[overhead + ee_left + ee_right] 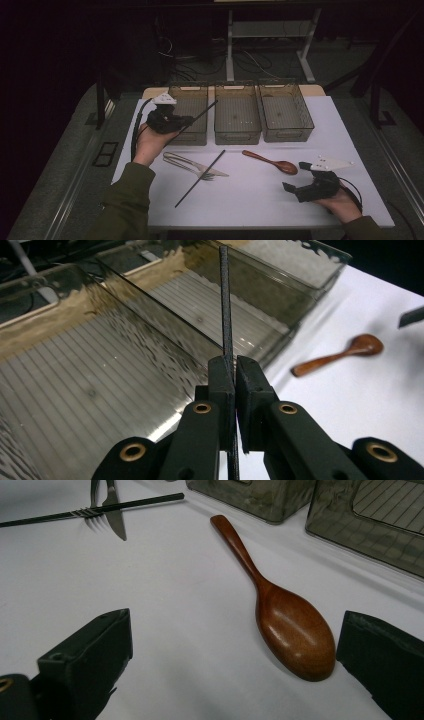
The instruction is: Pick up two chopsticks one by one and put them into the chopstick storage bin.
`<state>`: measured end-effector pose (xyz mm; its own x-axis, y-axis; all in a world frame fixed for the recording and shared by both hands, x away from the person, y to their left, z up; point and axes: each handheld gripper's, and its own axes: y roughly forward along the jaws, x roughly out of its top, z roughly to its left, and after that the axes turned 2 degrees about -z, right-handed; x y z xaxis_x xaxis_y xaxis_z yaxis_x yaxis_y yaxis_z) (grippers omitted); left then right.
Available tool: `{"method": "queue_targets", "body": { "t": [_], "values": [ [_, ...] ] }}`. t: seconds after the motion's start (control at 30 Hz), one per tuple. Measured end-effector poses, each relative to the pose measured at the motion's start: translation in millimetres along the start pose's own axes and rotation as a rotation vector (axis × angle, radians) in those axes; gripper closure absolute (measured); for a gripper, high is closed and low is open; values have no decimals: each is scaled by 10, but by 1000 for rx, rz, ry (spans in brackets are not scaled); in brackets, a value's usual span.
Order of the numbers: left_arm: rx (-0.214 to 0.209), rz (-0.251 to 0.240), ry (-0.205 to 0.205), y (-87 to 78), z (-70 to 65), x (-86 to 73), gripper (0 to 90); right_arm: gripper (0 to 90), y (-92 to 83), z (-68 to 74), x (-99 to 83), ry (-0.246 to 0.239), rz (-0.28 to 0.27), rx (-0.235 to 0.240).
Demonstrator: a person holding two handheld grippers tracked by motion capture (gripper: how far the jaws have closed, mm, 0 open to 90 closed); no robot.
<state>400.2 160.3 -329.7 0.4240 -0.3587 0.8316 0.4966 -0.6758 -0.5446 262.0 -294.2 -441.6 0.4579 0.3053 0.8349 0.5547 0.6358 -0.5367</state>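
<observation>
- Smoke-grey clear plastic: three bins in a row at the far side of the white table top (260, 200), high view. Left bin (190, 112), middle bin (237, 112), right bin (286, 111); ribbed floors, thin straight walls, narrow gaps between them. No readable label or writing on any of them.
- Left gripper (189, 120) is held up at the left bin's near wall, pressed together on a thin black chopstick (202, 112) that slants up and right over that bin.
- Second black chopstick (200, 178) lies loose on the table, diagonal, crossing a metal fork (192, 167) and knife (187, 160). Wooden spoon (272, 161) lies to the right of them, apart.
- Right gripper (295, 181) rests low near the table's front right, jaws spread, nothing between them. Bare white surface ahead of it up to the spoon; the table's front edge is just behind the hand.
- Left gripper view: matte black jaws pinch the chopstick (226, 315), a slim rod with a finely textured face, pointing straight ahead over the wall between two bins. Spoon (340, 354) off to the right on open white surface.
- Right gripper view: jaws stand wide apart. Glossy red-brown spoon (285, 615), oval bowl just beside the right-hand jaw, not touching that I can tell. Fork, knife and loose chopstick (125, 505) lie well beyond.
</observation>
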Motion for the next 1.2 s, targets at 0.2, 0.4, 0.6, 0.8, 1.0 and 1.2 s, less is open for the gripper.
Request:
{"method": "queue_targets", "body": {
  "t": [0.2,0.4,0.6,0.8,1.0,1.2],
  "values": [
    [34,-7,-8,72,132,102,854,11,-5,-2,1,5,-3,-1],
    [74,-7,-20,167,277,202,854,11,-9,-5,1,4,-7,0],
    [109,-1,-38,290,434,254,854,11,-20,-12,2,6,-11,3],
    [157,2,-55,391,628,264,854,11,-32,-10,3,11,-16,6],
    [200,-17,-100,486,782,211,854,11,-34,-12,4,11,-17,8],
    [231,-4,-137,565,870,147,854,11,-40,-17,4,10,-23,11]
  ]
}}
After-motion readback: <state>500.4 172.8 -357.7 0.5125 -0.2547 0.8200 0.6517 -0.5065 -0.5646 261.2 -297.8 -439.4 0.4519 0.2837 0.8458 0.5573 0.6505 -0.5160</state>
